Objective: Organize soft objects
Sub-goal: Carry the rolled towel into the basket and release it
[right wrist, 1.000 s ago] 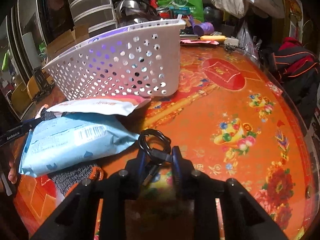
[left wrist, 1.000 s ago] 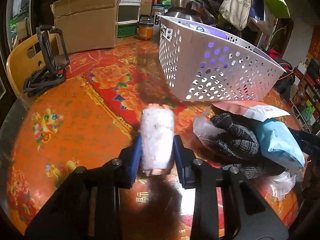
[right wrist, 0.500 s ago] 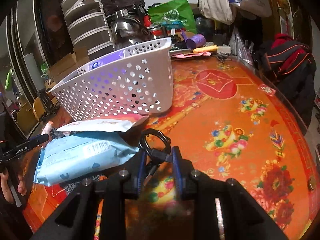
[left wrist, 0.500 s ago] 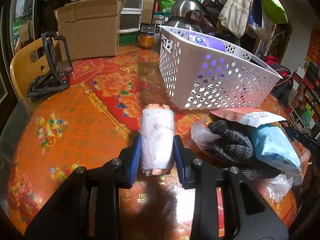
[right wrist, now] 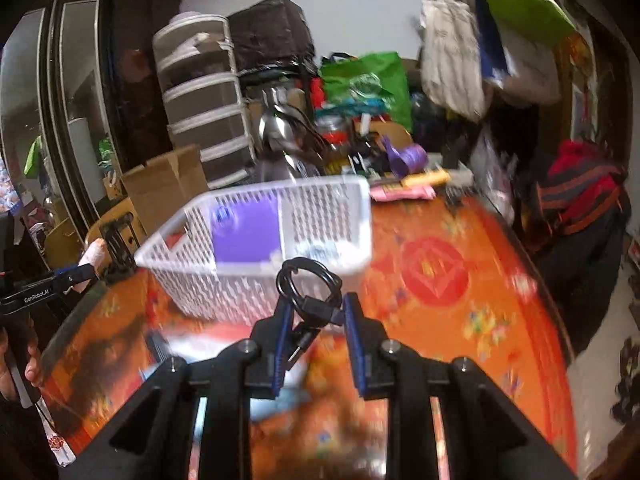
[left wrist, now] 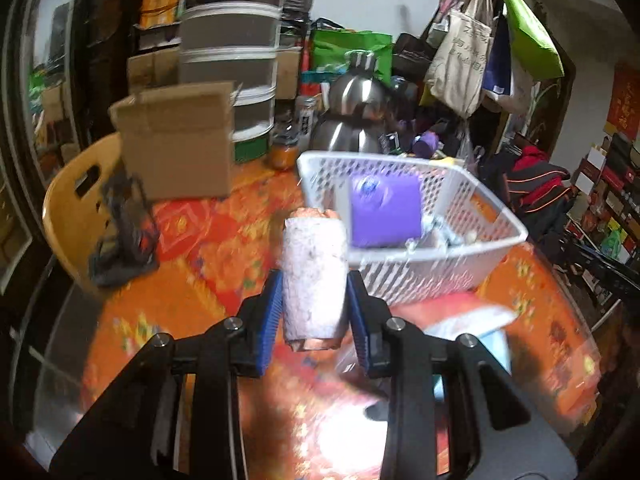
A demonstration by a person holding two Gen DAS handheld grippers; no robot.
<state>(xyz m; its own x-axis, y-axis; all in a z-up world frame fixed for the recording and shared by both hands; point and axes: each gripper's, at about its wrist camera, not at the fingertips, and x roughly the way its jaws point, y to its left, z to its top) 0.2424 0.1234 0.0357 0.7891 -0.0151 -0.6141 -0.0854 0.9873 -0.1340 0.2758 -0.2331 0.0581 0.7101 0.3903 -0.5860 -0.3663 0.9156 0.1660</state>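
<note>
My left gripper (left wrist: 314, 300) is shut on a rolled white and pink fuzzy sock (left wrist: 314, 276), held well above the table, near the white perforated basket (left wrist: 472, 280). A purple pack (left wrist: 384, 212) lies inside the basket. My right gripper (right wrist: 314, 312) is shut on a coiled black cable (right wrist: 308, 284), raised in front of the same basket (right wrist: 224, 292). The left gripper and its sock (right wrist: 94, 252) show at the far left of the right wrist view. Blurred light blue and white packets (left wrist: 472, 324) lie on the table below.
An orange flowered tablecloth (right wrist: 460, 320) covers the round table. A cardboard box (left wrist: 176, 140), a black folding stand (left wrist: 120, 220), a steel kettle (left wrist: 352, 116) and stacked drawers (left wrist: 228, 60) stand at the back. A yellow chair (left wrist: 76, 200) is at the left.
Both grippers have risen well above the table with their loads. The basket's inside now shows from above, and both views are motion-blurred.
</note>
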